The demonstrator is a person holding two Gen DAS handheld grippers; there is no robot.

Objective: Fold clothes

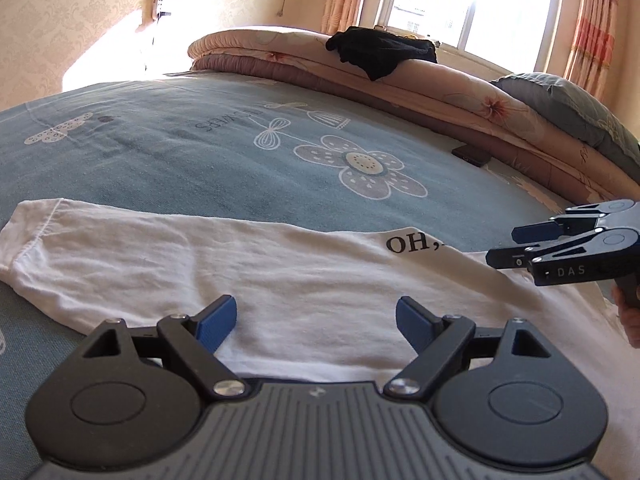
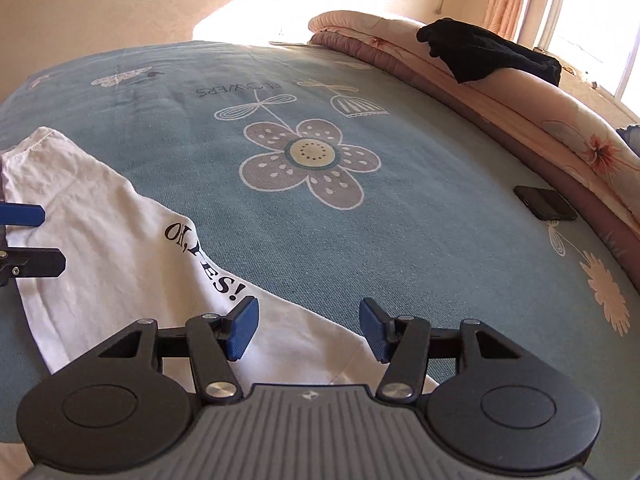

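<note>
Both tools, left tool (image 1: 316,322) and right tool (image 2: 309,328), tilt downward, spread and empty, over the white shirt (image 1: 168,256).

Bedspread (image 2: 420,216) open ahead; phone (image 2: 545,203), quilt (image 2: 520,108) apparently blocking right.

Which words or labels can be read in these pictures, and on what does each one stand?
"OH, YES!": black print on the white cotton shirt.
"FLOWERS": grey print on the blue flowered bedsheet, seen upside down.
"DAS": small letters on the black right gripper.
Nothing else is readable.
</note>
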